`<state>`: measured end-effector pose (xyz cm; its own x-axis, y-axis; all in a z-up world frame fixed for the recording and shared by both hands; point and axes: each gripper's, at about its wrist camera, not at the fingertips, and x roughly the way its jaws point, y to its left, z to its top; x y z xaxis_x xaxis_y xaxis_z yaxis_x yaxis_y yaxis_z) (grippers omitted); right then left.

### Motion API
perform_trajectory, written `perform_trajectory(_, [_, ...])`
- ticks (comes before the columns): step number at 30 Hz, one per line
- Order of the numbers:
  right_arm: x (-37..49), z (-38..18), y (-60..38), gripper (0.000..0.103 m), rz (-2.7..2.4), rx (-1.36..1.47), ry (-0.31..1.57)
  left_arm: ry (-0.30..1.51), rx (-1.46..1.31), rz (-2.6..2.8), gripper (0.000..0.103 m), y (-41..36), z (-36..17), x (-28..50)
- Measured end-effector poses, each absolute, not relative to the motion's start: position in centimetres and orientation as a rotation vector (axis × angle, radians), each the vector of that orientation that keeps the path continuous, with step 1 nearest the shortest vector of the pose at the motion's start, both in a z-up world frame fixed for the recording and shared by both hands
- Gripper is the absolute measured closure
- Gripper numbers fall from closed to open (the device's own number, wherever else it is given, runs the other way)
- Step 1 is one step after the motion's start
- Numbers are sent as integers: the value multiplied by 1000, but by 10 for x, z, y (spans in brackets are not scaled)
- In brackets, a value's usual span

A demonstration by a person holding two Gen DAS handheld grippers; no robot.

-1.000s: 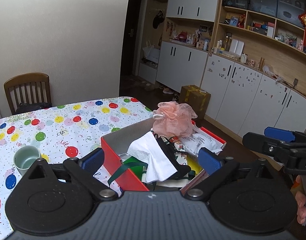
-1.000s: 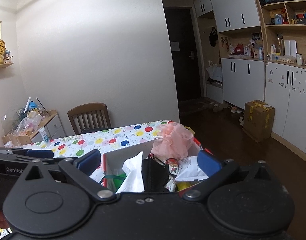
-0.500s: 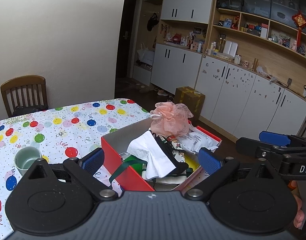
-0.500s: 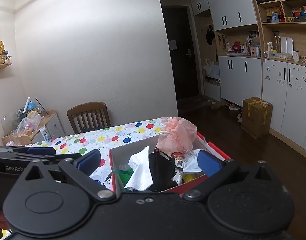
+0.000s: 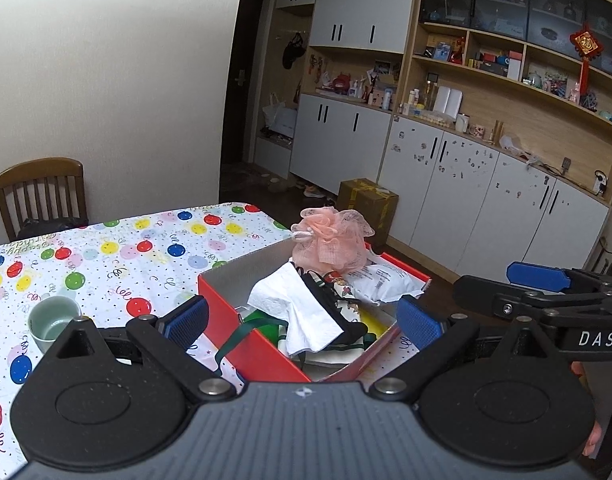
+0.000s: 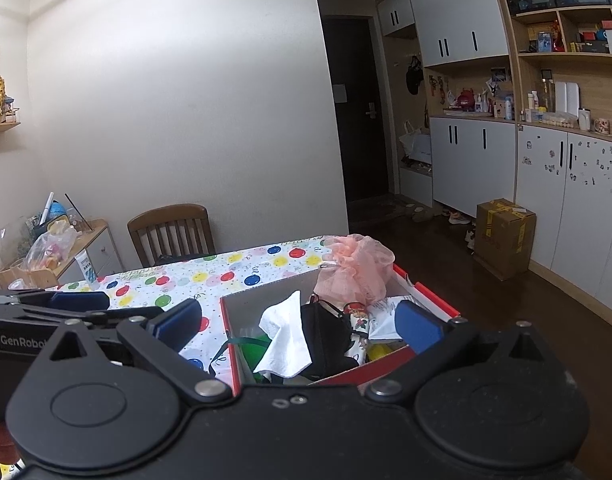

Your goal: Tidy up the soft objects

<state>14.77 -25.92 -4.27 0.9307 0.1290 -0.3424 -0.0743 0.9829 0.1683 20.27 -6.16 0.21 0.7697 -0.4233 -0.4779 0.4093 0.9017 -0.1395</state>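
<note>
The red box (image 5: 262,350) heaped with soft objects, a pink mesh pouf (image 5: 330,240) on top, sits at the table's (image 5: 106,264) near right corner. Left gripper (image 5: 302,320) and right gripper (image 6: 298,320) both hover spread wide and empty before it. Only the left view shows a green cup (image 5: 52,322) near the table's left edge.

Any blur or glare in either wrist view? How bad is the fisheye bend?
Left wrist: sharp, no glare, cabinets bow strongly toward the edges. Right wrist: sharp too, dimmer floor at right, wall evenly lit, doorway nearly black; red box clear in both.
</note>
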Motion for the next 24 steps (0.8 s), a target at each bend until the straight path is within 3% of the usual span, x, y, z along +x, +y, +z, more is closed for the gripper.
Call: perform_trajectory(24, [130,-43,-248,0,51,149,332,508,-33,-486,2,-50,1,194])
